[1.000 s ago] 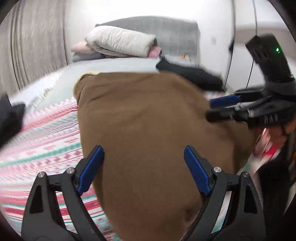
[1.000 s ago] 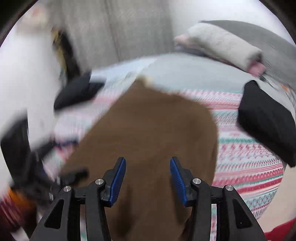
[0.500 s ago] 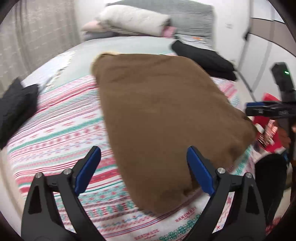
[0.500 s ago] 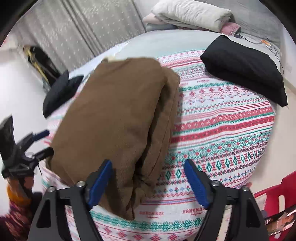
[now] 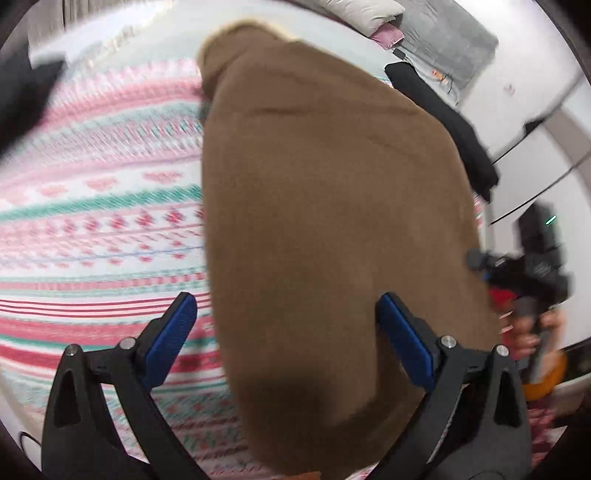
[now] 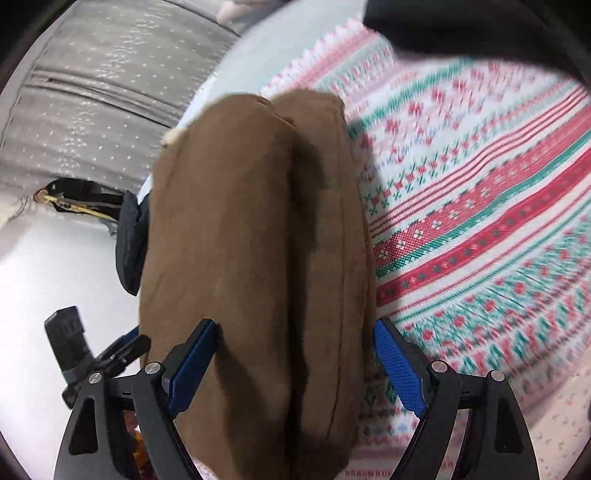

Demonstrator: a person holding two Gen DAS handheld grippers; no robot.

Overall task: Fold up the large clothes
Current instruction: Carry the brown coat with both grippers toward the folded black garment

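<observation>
A folded brown garment lies on a bed with a red, green and white patterned cover. In the left wrist view my left gripper is open, its jaws straddling the garment's near left edge. In the right wrist view the garment shows as two thick stacked folds, and my right gripper is open with its blue pads on either side of the near end. The right gripper also shows at the right of the left wrist view, and the left gripper at the lower left of the right wrist view.
A black folded garment lies beyond the brown one, and another dark garment lies at the bed's left side. Pillows and a grey headboard are at the far end. Grey curtains hang behind.
Both grippers have moved in closer to the brown garment's near end. The right gripper's jaws, narrower a second ago, now stand wide around the folded edge.
</observation>
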